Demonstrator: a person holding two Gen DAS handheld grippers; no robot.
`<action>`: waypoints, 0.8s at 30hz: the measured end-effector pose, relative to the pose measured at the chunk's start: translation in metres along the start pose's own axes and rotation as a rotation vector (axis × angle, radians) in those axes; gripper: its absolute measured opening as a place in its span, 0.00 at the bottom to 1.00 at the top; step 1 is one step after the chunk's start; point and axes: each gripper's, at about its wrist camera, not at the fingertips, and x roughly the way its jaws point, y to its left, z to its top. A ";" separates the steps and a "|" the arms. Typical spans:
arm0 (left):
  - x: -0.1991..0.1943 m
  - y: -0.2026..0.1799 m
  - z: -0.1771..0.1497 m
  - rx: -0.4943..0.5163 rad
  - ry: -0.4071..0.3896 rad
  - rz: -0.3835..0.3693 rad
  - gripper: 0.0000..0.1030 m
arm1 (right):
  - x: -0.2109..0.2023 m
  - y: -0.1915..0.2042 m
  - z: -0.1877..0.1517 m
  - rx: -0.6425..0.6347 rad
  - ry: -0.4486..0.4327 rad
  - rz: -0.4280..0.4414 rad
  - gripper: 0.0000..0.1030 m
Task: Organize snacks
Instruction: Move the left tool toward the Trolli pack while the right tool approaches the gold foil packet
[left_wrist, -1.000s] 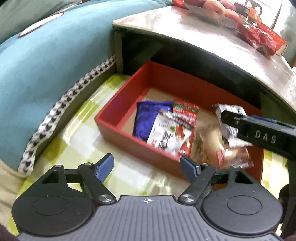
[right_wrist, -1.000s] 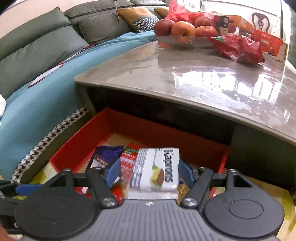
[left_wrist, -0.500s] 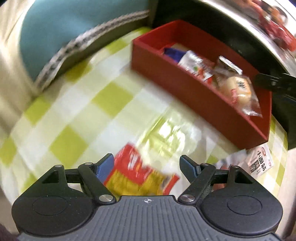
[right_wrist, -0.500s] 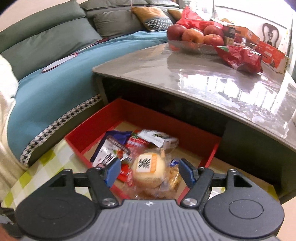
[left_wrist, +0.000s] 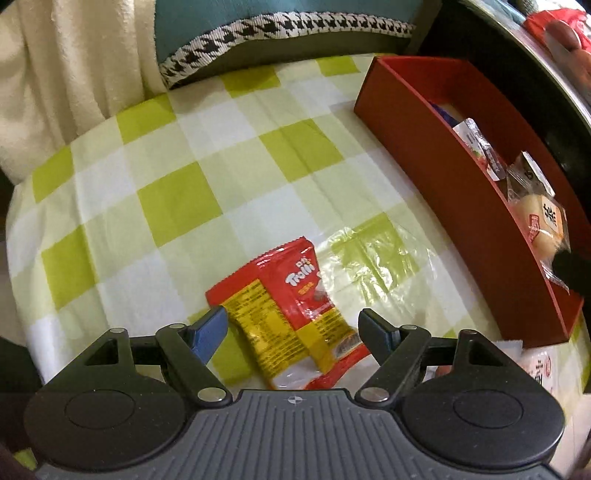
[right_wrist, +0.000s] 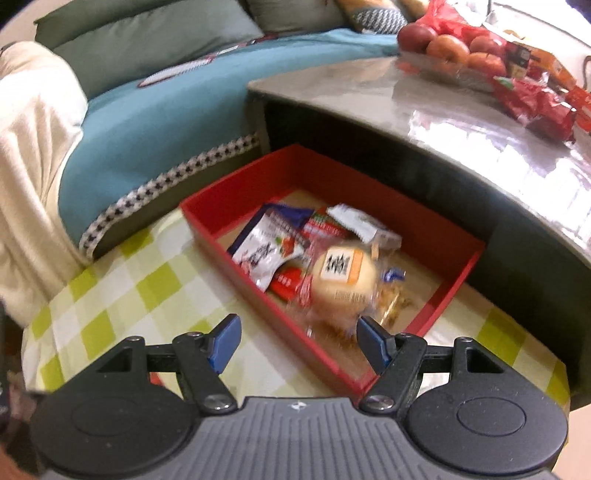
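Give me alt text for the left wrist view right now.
The left tongs hang open over a red and yellow Trolli candy packet lying on a green-and-white checked cloth. To the right stands a red box holding wrapped snacks, including a round bun.

place: home living room | seating: grey-green sofa (right_wrist: 147, 40) with teal throw (right_wrist: 166, 107), patterned cushion (right_wrist: 373, 16) | furniture: glossy coffee table (right_wrist: 461, 122) bearing a dish of apples (right_wrist: 454, 51) | floor: green-checked cloth (left_wrist: 177, 192)
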 end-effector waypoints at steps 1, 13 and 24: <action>0.002 -0.001 -0.001 -0.006 0.000 0.005 0.80 | -0.002 0.001 -0.004 -0.018 0.010 -0.001 0.69; 0.016 0.011 -0.005 -0.075 0.045 -0.048 0.82 | -0.023 -0.012 -0.064 0.150 0.136 -0.028 0.69; 0.022 0.007 -0.001 0.034 0.058 -0.081 0.85 | 0.009 0.003 -0.083 0.087 0.235 0.007 0.69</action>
